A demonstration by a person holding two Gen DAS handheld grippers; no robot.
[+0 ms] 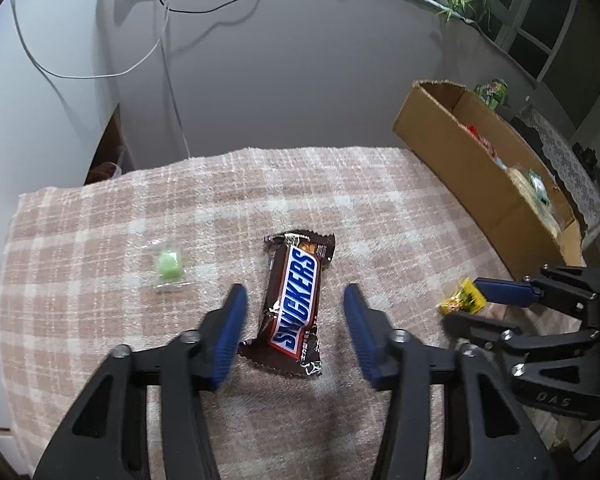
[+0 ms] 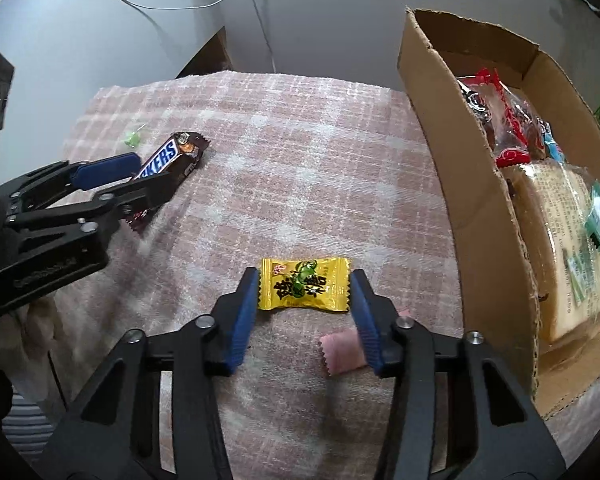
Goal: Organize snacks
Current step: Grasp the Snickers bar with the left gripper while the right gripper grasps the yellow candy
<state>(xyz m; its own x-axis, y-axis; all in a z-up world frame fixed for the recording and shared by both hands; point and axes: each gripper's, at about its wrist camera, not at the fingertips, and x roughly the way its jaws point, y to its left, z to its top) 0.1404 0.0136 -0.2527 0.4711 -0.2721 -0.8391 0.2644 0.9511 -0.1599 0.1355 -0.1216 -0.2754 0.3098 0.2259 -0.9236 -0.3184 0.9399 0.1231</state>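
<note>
A Snickers bar [image 1: 296, 304] lies on the pink checked cloth [image 1: 100, 220], between the spread fingers of my left gripper [image 1: 296, 300], which is open with both pads clear of the wrapper. A yellow candy [image 2: 304, 285] lies between the fingers of my right gripper [image 2: 305, 280], also open, the pads close to the wrapper's ends. The yellow candy [image 1: 462, 298] and right gripper [image 1: 466, 300] also show in the left wrist view. A green candy in clear wrap [image 1: 168, 266] lies left of the Snickers bar [image 2: 168, 160]. A pink candy [image 2: 342, 350] lies by my right gripper's right finger.
An open cardboard box [image 2: 472, 184] stands at the right of the cloth, holding bagged bread [image 2: 560, 240] and red-wrapped snacks [image 2: 504, 120]. The box [image 1: 472, 168] also shows in the left wrist view. The wall with hanging cables [image 1: 168, 60] is behind the cloth's far edge.
</note>
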